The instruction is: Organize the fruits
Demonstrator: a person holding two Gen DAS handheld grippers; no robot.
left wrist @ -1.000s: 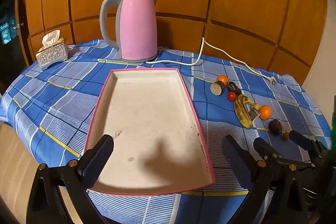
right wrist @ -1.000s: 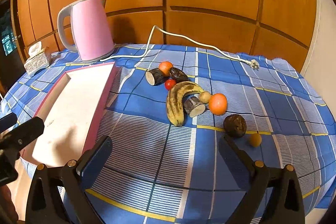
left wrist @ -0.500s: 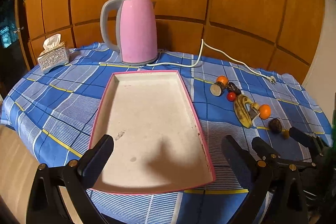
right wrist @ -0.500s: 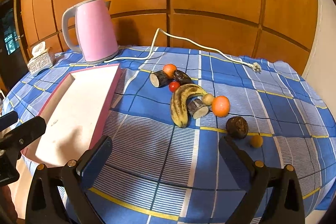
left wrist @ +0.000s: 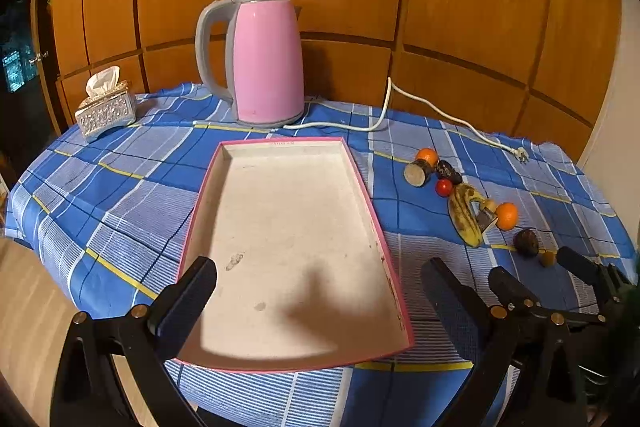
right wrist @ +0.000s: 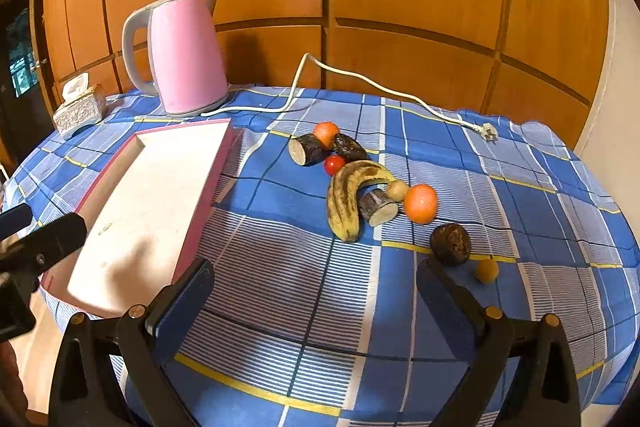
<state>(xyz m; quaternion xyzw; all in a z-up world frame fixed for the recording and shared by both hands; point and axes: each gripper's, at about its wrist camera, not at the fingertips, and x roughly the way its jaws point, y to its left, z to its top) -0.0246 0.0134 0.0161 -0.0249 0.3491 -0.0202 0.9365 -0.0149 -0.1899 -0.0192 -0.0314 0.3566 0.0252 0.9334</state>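
Wood-panelled walls back a round table under a blue plaid cloth [right wrist: 500, 155]. A pink kettle [left wrist: 266, 61] stands at twelve o'clock, a tissue box [left wrist: 105, 107] at ten. The pink-rimmed tray [left wrist: 372, 223] lies mid-table with nothing in it. The fruits sit on the cloth at three o'clock of it: a spotted banana [right wrist: 344, 199], two oranges [right wrist: 420, 203], a cherry tomato [right wrist: 334, 165] and dark pieces. The left gripper [left wrist: 318, 295] hovers over the tray's near end, jaws wide, nothing between them. The right gripper [right wrist: 314, 301] hangs near the fruits, likewise spread wide, holding nothing.

pink kettle [left wrist: 267, 61] w/ white cord [right wrist: 360, 83], tissue box [left wrist: 105, 107], prob. silver.
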